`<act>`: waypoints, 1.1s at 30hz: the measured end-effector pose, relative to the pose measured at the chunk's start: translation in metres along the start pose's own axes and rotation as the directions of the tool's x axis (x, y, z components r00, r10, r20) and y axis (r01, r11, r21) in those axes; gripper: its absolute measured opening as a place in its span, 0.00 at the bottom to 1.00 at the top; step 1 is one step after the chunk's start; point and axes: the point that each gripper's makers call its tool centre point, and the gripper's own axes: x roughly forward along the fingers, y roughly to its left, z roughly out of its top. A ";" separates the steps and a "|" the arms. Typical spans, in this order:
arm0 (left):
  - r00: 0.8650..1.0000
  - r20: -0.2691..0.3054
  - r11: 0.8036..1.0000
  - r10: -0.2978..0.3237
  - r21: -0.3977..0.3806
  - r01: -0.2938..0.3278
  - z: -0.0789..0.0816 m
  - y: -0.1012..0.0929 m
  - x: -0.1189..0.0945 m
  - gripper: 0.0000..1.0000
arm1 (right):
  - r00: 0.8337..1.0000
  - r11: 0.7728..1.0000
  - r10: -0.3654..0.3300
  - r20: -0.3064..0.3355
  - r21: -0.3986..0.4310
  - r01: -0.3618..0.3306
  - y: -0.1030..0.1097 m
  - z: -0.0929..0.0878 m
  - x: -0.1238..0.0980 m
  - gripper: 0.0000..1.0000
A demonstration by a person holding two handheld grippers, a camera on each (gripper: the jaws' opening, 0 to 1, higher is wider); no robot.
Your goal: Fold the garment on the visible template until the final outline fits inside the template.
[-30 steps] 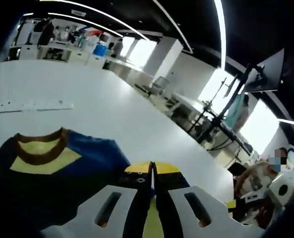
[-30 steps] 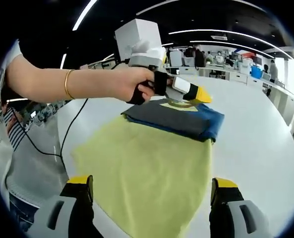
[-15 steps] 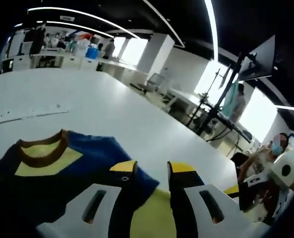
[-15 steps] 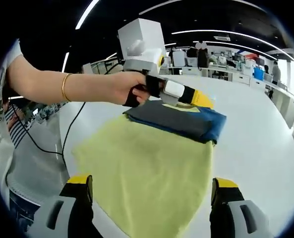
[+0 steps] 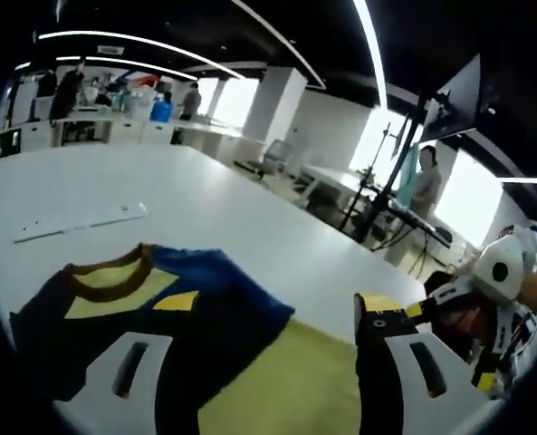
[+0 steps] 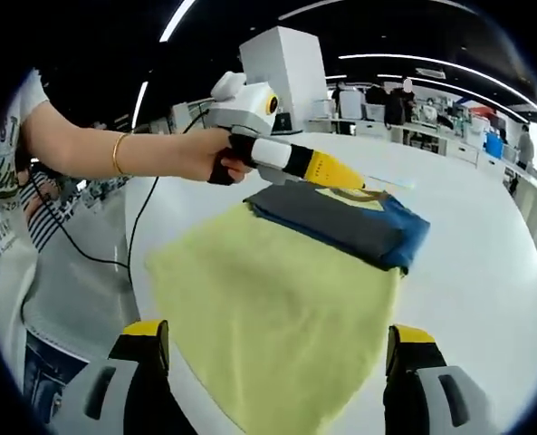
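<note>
Both tongs wide, holding nothing: left tongs [image 6: 327,169] above folded navy garment [image 6: 340,217] on yellow template [image 6: 268,317]; right tongs [image 6: 273,349] near table [image 6: 467,272] edge. Risk: snagging, undoing fold.

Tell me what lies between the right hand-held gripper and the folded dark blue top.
In the right gripper view, yellow-green cloth fills the stretch from the open right hand-held gripper to the folded dark blue top.

The left gripper view looks low and close across the folded garment [image 5: 159,308] toward the windows, while the right gripper view faces it from the opposite side, higher, sharing the garment [image 6: 340,217] and white table [image 6: 467,245]
</note>
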 end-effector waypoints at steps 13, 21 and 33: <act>0.998 -0.001 0.996 -0.061 0.060 0.061 -0.006 -0.025 -0.037 0.89 | 0.996 0.996 0.056 -0.074 -0.066 -0.061 0.012 -0.013 -0.003 0.99; 0.996 -0.010 0.992 -0.087 0.088 0.087 -0.013 -0.038 -0.058 0.96 | 0.993 0.994 0.074 -0.095 -0.078 -0.081 0.018 -0.018 -0.003 0.99; 0.995 -0.032 0.989 -0.094 0.116 0.097 -0.028 -0.051 -0.093 0.99 | 0.991 0.992 0.086 -0.108 -0.087 -0.095 0.025 -0.022 -0.004 0.99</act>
